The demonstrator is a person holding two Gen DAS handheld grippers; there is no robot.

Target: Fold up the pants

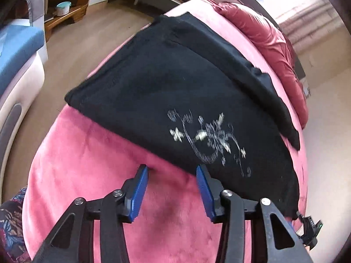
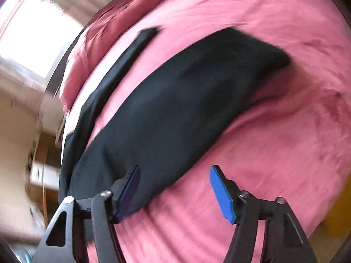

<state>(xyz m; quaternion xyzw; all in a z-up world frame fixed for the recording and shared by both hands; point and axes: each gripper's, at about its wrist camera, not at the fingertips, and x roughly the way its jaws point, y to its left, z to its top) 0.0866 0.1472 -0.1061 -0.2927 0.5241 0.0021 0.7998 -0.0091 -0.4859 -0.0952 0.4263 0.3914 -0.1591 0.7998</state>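
The black pants (image 1: pixel 175 92) lie spread on a pink blanket (image 1: pixel 98 164), with a pale embroidered flower pattern (image 1: pixel 208 138) near me. My left gripper (image 1: pixel 172 173) is open and empty, just above the blanket at the pants' near edge. In the right wrist view the pants (image 2: pixel 175 109) stretch away as a long dark shape, with a narrow strip (image 2: pixel 122 61) off to the left. My right gripper (image 2: pixel 175 175) is open and empty at the pants' near end; its left finger is over the cloth. This view is motion-blurred.
The pink blanket (image 2: pixel 274 142) covers a bed, with a dark red duvet (image 1: pixel 263 35) bunched at the far end. A blue and white sofa (image 1: pixel 19 50) and a wooden shelf (image 1: pixel 63 15) stand on the floor at left. Patterned fabric (image 1: pixel 11 223) lies at lower left.
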